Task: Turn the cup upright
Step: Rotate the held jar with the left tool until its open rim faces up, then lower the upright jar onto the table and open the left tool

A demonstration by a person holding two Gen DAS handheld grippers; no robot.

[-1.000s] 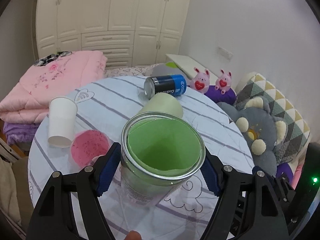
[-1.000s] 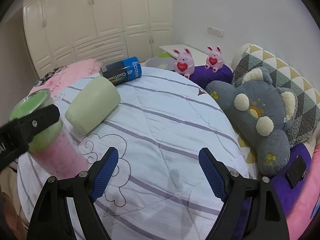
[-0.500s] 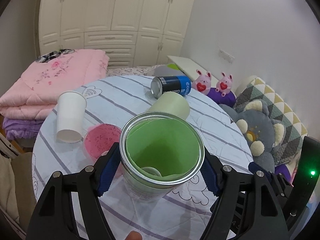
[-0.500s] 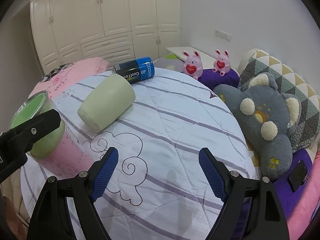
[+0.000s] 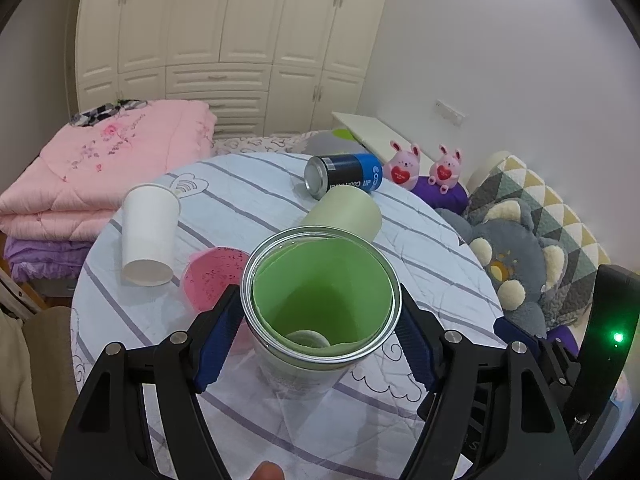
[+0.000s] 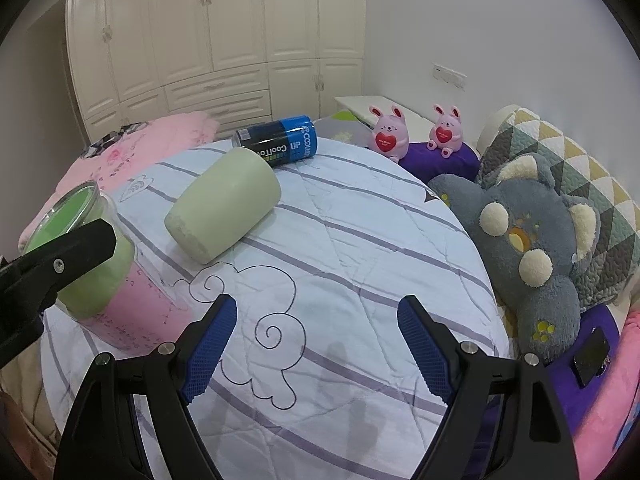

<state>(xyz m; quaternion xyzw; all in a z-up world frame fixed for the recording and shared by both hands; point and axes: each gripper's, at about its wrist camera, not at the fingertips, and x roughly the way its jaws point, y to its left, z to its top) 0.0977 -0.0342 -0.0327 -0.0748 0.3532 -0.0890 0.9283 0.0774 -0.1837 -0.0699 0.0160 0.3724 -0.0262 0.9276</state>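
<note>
My left gripper (image 5: 320,340) is shut on a clear glass cup with a green lining (image 5: 320,300), held nearly upright with its mouth toward the camera; the cup also shows in the right wrist view (image 6: 80,252). A pale green cup (image 6: 224,204) lies on its side on the round table (image 6: 360,240), also in the left wrist view (image 5: 344,212). A white paper cup (image 5: 148,232) lies tipped over at the left. A pink cup (image 5: 212,276) sits behind the held cup. My right gripper (image 6: 316,348) is open and empty above the table.
A blue and black can (image 6: 280,140) lies on its side at the table's far edge. Two pink bunny toys (image 6: 416,132) and a grey plush (image 6: 532,248) sit to the right. A folded pink quilt (image 5: 100,176) lies at the left.
My left gripper has tilted the glass cup more upright and lifted it slightly. My right gripper has drawn back and risen a little, still open.
</note>
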